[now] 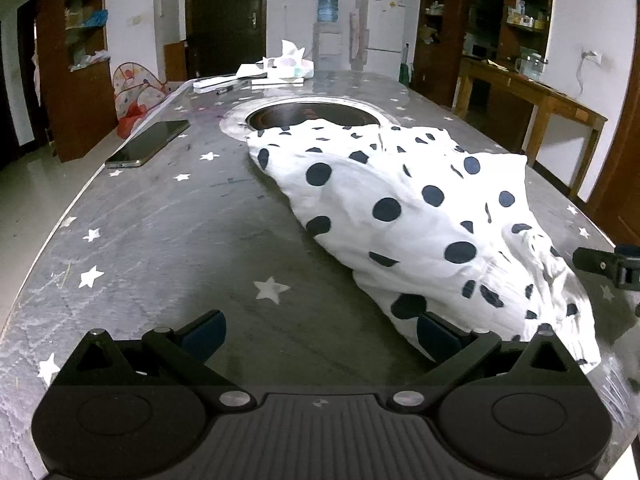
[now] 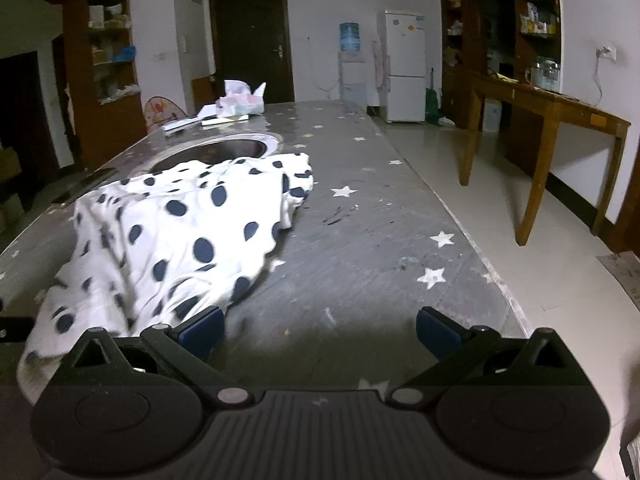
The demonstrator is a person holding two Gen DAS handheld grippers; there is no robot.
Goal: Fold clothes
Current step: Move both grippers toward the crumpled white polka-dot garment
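A white garment with dark polka dots (image 1: 400, 208) lies crumpled on the grey star-patterned table (image 1: 160, 240), its far end over the rim of a round recess. My left gripper (image 1: 320, 334) is open just above the table, and its right finger rests against the garment's near edge. In the right wrist view the same garment (image 2: 180, 232) lies to the left. My right gripper (image 2: 320, 330) is open with bare table between its fingers, and its left finger sits beside the cloth's near hem. Part of the right gripper's black body (image 1: 604, 266) shows at the far right of the left wrist view.
A dark phone (image 1: 148, 144) lies near the table's left edge. A round metal recess (image 1: 312, 114) sits mid-table. Papers and a plastic bag (image 1: 280, 68) are at the far end. A wooden side table (image 2: 552, 120) stands to the right across the tiled floor.
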